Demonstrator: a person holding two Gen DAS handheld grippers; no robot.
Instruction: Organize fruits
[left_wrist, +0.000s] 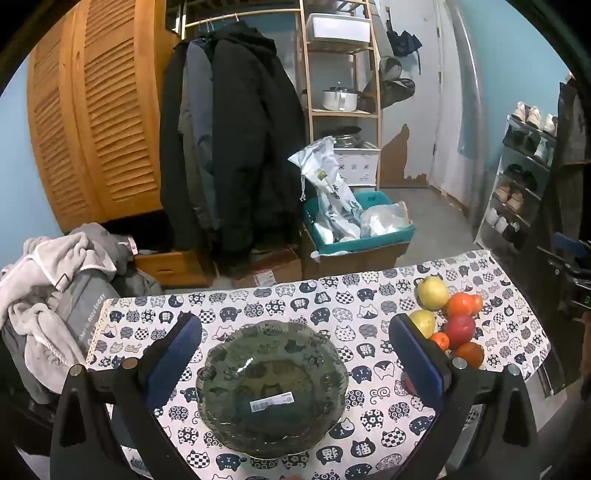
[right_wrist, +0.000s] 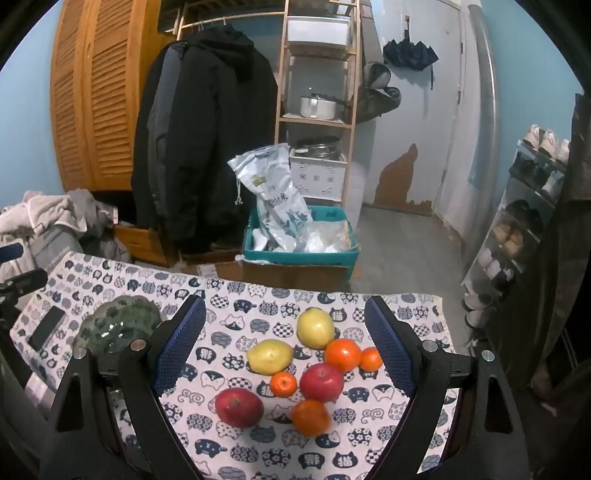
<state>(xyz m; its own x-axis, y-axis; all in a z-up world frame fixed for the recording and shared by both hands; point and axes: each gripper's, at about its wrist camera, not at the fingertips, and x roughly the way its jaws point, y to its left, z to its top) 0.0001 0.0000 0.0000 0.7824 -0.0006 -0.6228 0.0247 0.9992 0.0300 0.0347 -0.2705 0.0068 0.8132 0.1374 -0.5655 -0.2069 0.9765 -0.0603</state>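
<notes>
An empty green glass bowl (left_wrist: 273, 387) with a barcode sticker sits on the cat-print tablecloth (left_wrist: 332, 302). My left gripper (left_wrist: 295, 354) is open above it, fingers on either side. The bowl also shows at the left of the right wrist view (right_wrist: 118, 328). My right gripper (right_wrist: 286, 350) is open and empty above a pile of fruit: two yellow-green pears (right_wrist: 316, 328) (right_wrist: 269, 356), two red apples (right_wrist: 321, 382) (right_wrist: 239, 407) and several oranges (right_wrist: 342, 354). The same pile lies to the right of the bowl in the left wrist view (left_wrist: 448, 317).
A black phone (right_wrist: 46, 326) lies on the table left of the bowl. Behind the table are a teal crate with bags (right_wrist: 301, 240), hanging coats (left_wrist: 229, 147), a wooden shelf (left_wrist: 343, 92), a laundry heap (left_wrist: 55, 295) and a shoe rack (left_wrist: 524, 177).
</notes>
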